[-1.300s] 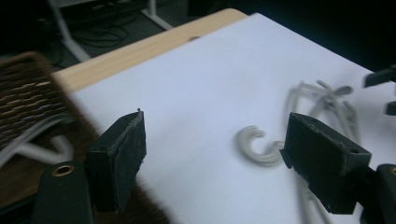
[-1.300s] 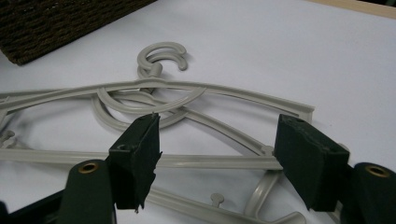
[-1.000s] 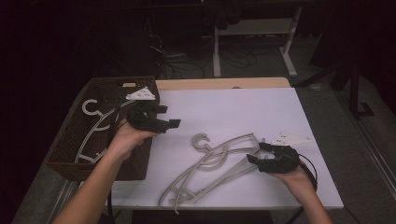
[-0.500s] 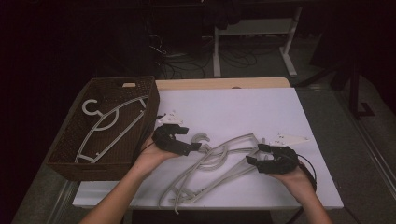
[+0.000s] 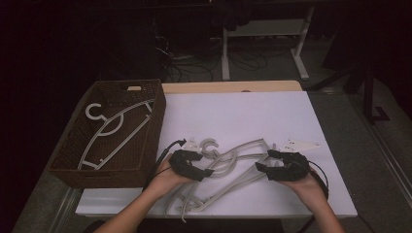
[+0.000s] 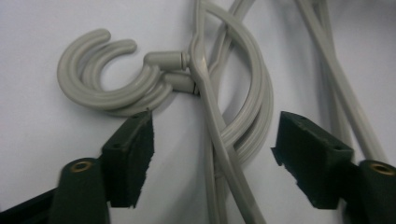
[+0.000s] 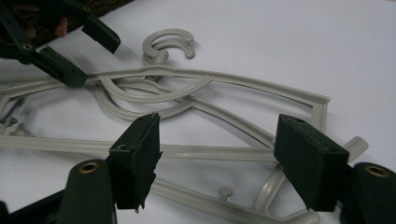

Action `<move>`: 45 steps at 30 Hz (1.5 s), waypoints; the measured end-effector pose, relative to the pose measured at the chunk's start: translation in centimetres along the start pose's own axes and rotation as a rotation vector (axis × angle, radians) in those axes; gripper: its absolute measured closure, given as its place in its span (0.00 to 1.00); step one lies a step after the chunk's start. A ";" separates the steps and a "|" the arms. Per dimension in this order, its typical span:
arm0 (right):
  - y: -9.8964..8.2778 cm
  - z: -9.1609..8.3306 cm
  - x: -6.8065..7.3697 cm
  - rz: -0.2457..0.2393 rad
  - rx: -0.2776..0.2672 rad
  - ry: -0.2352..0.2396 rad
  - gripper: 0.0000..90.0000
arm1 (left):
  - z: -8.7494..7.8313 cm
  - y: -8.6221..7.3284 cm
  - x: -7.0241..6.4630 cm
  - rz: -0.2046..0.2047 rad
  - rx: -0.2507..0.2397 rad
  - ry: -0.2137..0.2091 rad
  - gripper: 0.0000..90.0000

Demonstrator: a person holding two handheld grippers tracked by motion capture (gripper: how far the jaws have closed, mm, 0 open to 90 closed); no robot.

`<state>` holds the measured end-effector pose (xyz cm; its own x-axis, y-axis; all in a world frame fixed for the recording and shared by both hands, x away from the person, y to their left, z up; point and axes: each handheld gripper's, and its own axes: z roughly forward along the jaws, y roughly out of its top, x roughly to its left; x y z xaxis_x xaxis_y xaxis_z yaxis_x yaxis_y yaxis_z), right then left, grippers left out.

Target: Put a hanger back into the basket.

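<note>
having swung from over the wicker basket (image 5: 104, 162) at the left of the high view down to the tangled grey hangers (image 5: 233, 165) at lower centre, left gripper (image 5: 194, 167) now straddling the hanger necks just below the two hooks (image 6: 100, 77), jaws just been narrowing but pads (image 6: 133, 158) not yet pressing, so unclenched. holding steady at lower right as before, right gripper (image 5: 272, 170) spread over the hangers' bars (image 7: 210, 151) without pinching. probably lining up to lift one hanger toward the basket, where one hanger (image 5: 114, 131) already lies.
</note>
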<state>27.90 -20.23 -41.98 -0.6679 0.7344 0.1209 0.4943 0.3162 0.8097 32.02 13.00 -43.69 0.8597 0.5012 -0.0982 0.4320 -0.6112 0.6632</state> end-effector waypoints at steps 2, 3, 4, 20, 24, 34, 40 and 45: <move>0.0 0.0 0.0 -0.001 0.000 0.001 0.34 | 0.4 -0.2 -0.1 0.009 0.016 0.000 0.37; 0.0 0.0 0.0 0.000 0.000 0.001 0.34 | 0.6 -0.3 -0.2 0.015 0.025 0.001 0.38; 0.0 0.1 0.0 0.000 0.000 0.001 0.34 | 0.8 -0.3 -0.3 0.024 0.038 0.000 0.39; 0.0 0.1 0.0 -0.003 0.001 0.003 0.34 | 1.1 -0.5 0.1 0.026 0.072 -0.056 0.66; 0.0 0.0 -0.1 0.000 0.000 0.001 0.34 | 0.9 -0.6 0.3 0.026 0.079 -0.065 0.70; 0.0 0.0 0.0 0.002 0.001 0.000 0.34 | 0.5 -0.9 0.3 0.032 0.100 -0.053 0.75; -0.1 0.1 0.0 0.003 0.001 0.001 0.34 | 0.4 -0.8 0.1 0.037 0.115 -0.039 0.78; 0.0 0.0 -0.1 0.004 -0.002 0.000 0.35 | -0.1 -1.0 0.9 -0.009 0.110 -0.032 0.89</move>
<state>27.95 -20.29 -42.03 -0.6661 0.7355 0.1242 0.4959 0.3123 0.8103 32.33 14.12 -44.37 0.8633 0.4882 -0.1279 0.4651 -0.6711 0.5773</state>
